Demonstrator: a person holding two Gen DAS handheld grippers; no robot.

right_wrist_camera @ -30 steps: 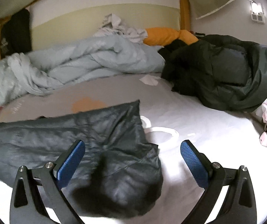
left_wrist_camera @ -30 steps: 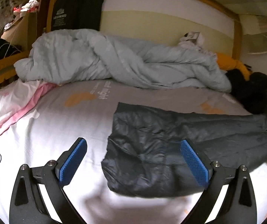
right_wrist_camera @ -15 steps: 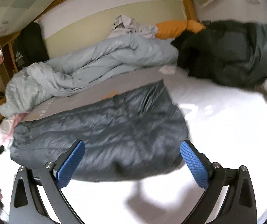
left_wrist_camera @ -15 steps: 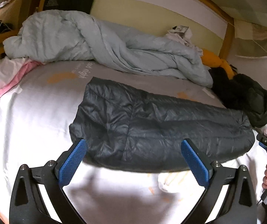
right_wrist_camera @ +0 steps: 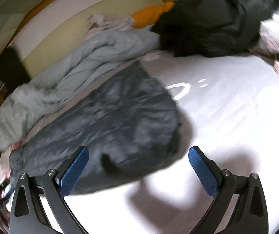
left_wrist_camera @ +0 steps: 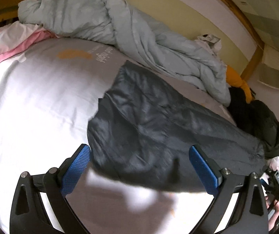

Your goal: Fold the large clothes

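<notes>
Both tongs have swung in over the dark jacket (left_wrist_camera: 158, 128), folded lengthwise along the bed's (left_wrist_camera: 32, 101) near edge, left gripper (left_wrist_camera: 139, 167) and right gripper (right_wrist_camera: 139, 167) agape, empty, seemingly equally near opposite ends.

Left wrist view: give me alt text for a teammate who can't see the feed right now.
The open left gripper hovers over the near edge of a dark grey puffer garment lying folded lengthwise on a white bedsheet, gripping nothing. Behind it a crumpled pale blue duvet lies along the wall, with a dark jacket heaped at the right.
</notes>
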